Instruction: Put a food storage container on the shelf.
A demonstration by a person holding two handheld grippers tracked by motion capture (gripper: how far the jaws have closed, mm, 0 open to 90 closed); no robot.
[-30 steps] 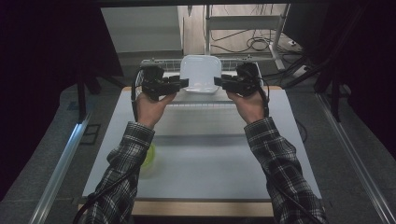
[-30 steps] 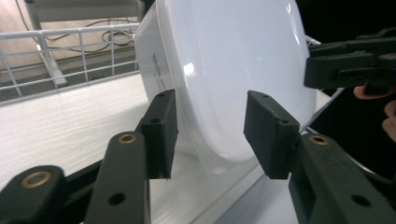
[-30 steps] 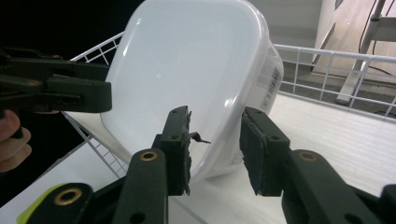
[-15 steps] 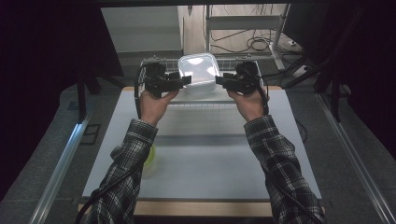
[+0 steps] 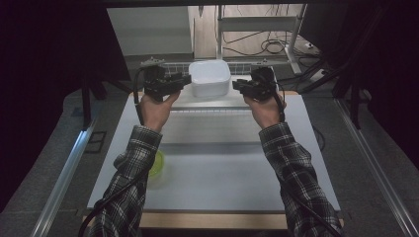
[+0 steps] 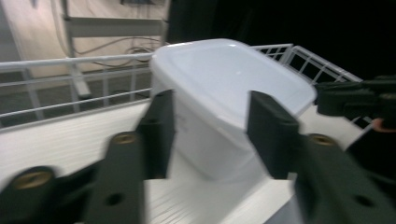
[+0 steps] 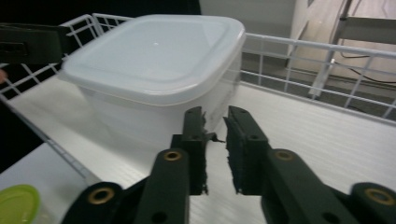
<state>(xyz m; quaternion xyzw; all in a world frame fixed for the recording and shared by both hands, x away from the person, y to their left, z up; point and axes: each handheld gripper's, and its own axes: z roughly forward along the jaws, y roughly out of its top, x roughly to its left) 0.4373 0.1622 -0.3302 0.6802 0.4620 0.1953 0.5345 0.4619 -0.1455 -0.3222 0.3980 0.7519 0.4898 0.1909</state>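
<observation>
At the far edge of the desk [image 5: 212, 168], which spreads white and wide under both plaid sleeves, we see a white wire rack [image 5: 247, 65] with a ribbed white tray floor. On that floor stands a white lidded container [image 5: 209, 78], square with rounded corners, upright, its lid on. It sits between our two hands, roughly midway along the rack.

Our left tongs [image 5: 184, 80] lie level at the container's left side. In the left gripper view the two black jaws stand apart with a corner of the container [image 6: 219, 93] showing between them; they have just been closing, yet the pads do not press on the wall, so these tongs are still open.

Our right tongs [image 5: 236, 85] lie level just beside the container's right side. In the right gripper view the jaws [image 7: 215, 140] have just been closing and now stand close together with a slim gap, nothing between them, the container [image 7: 154, 65] just ahead.

Near the desk's front left, beside the left sleeve, lies a small green lid [image 5: 156, 164].
</observation>
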